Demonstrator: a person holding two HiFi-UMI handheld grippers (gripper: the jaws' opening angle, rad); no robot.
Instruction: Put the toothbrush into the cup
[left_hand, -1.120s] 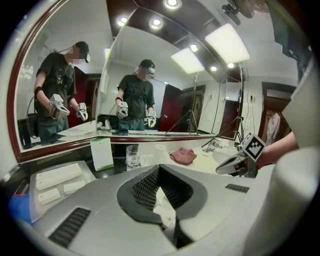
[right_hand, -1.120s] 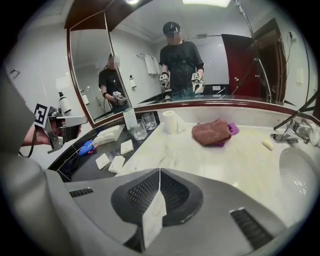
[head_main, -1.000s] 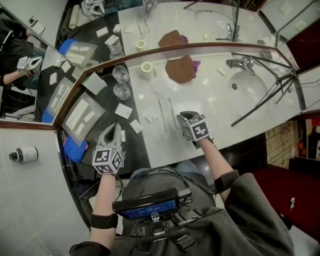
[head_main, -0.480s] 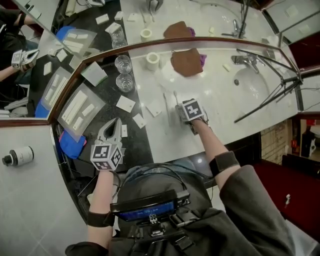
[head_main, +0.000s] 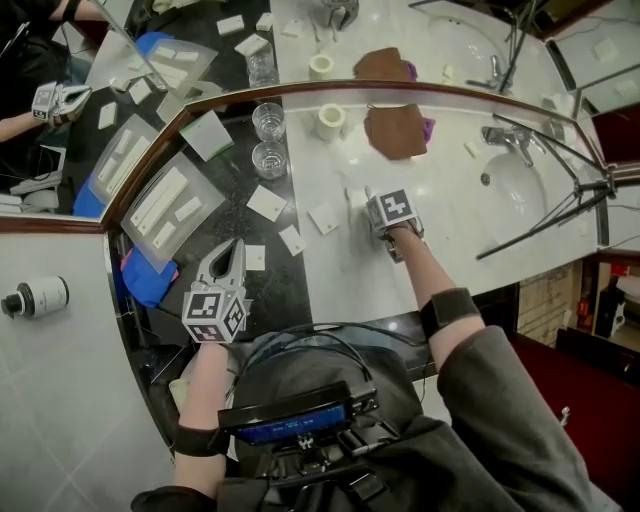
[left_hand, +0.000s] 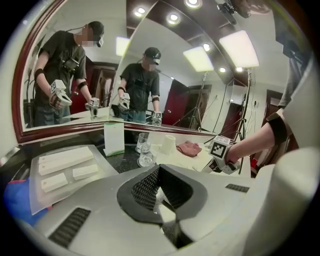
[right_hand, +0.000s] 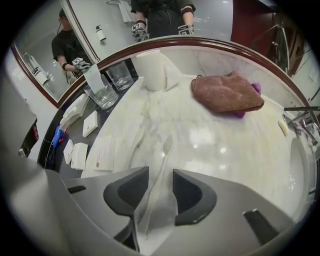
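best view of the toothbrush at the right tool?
Right gripper view: toothbrush lies on the counter between the right tool's open jaws, which have just been closing. Head view: that tool mostly covers it. Left gripper view: nothing.

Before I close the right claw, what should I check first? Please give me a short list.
1. Toothbrush lies between the pads of the right claw: ok.
2. Grip made: not ok. The jaws have just been closing, but the pads do not press on the toothbrush yet.
3. Only one toothbrush between the pads: ok. The second toothbrush lies apart, beside it.
4. White cup stands upright on the counter: ok.
5. Cup empty inside: cannot tell.
6. Left claw shut, holding nothing, away from the right one: ok.
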